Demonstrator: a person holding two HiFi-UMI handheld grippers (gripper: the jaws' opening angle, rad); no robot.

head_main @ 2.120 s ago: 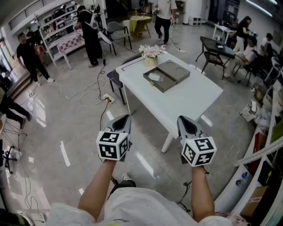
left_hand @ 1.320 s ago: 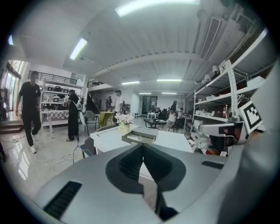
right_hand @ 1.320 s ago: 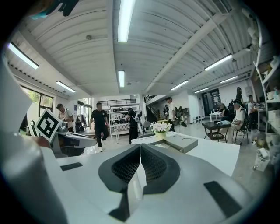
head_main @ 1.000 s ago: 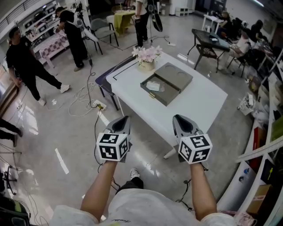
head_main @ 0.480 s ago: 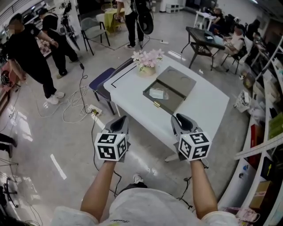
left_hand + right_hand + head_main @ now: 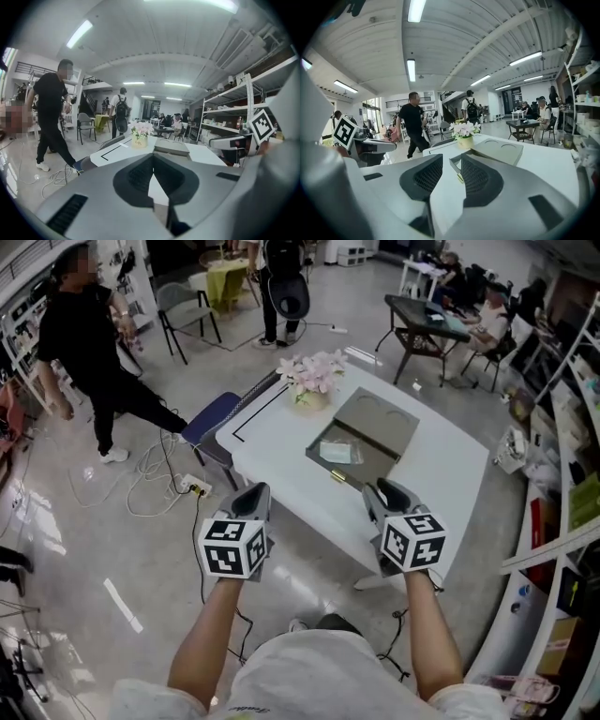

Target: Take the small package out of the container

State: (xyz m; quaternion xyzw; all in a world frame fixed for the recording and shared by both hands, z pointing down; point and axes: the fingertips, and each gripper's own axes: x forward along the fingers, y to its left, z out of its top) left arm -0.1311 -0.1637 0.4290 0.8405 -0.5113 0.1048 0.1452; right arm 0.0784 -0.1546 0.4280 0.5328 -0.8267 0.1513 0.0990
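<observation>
Both claws have come closer to the flat grey-brown open box [image 6: 375, 432] on the white tabletop [image 6: 441, 474]. The left claw [image 6: 251, 491] is pressed together, in front of the box and to its left. The right claw [image 6: 386, 491] has just been opening. Its jaws now stand spread with nothing between them, just in front of the box. The small pale package [image 6: 336, 453] lies inside the box, in the half nearer the claws. A pot of pink flowers [image 6: 312, 376] stands just behind the box.
</observation>
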